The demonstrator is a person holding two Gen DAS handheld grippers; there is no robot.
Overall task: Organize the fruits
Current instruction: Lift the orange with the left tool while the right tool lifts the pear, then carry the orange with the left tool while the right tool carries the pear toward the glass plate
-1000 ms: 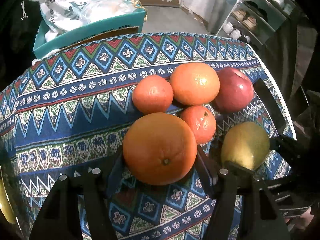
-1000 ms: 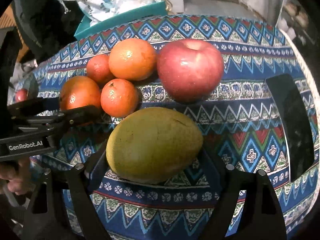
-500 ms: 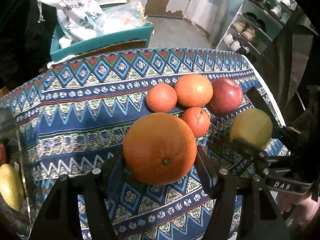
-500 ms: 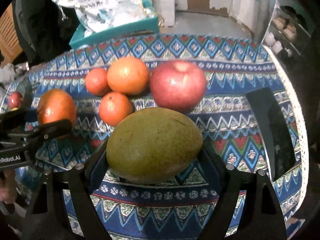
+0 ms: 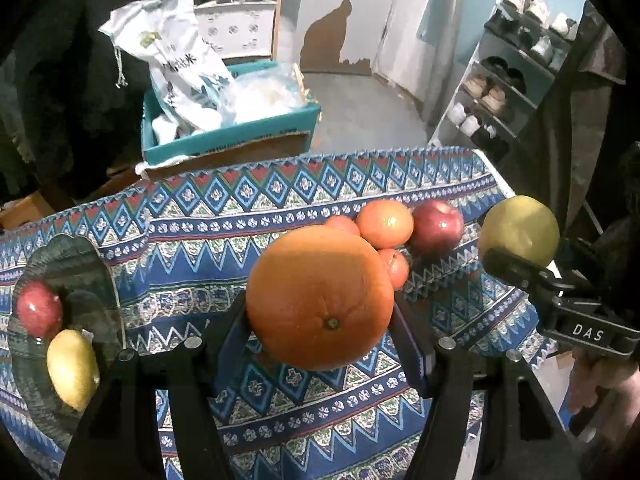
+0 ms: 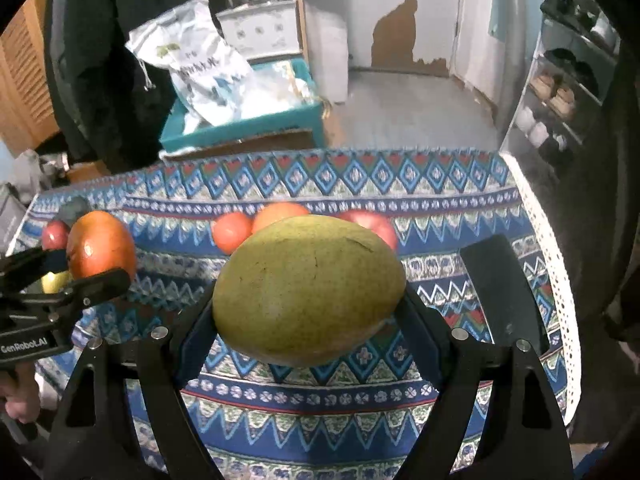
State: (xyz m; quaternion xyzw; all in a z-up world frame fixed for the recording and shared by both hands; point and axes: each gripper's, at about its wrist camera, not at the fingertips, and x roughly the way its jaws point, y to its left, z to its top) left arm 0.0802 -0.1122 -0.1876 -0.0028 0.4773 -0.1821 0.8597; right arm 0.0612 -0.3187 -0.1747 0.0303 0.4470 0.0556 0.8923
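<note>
My left gripper (image 5: 320,320) is shut on a large orange (image 5: 320,298) and holds it above the patterned tablecloth (image 5: 240,216). My right gripper (image 6: 310,312) is shut on a green-yellow mango (image 6: 310,290), also lifted; the mango also shows in the left wrist view (image 5: 520,230). On the cloth behind lie an orange (image 5: 385,223), two small tangerines (image 5: 395,267) and a red apple (image 5: 437,226). A glass plate (image 5: 80,256) at the left holds a red apple (image 5: 38,309) and a yellow fruit (image 5: 72,368).
A black flat object (image 6: 500,292) lies on the cloth at the right. Beyond the table stands a teal box (image 5: 232,136) with white bags. A shoe rack (image 5: 508,88) stands at the far right. The table's right edge has white lace trim (image 6: 556,264).
Both grippers have risen and pulled back from the fruit pile with the orange and the mango held. The glass plate with two fruits has come into the left wrist view.
</note>
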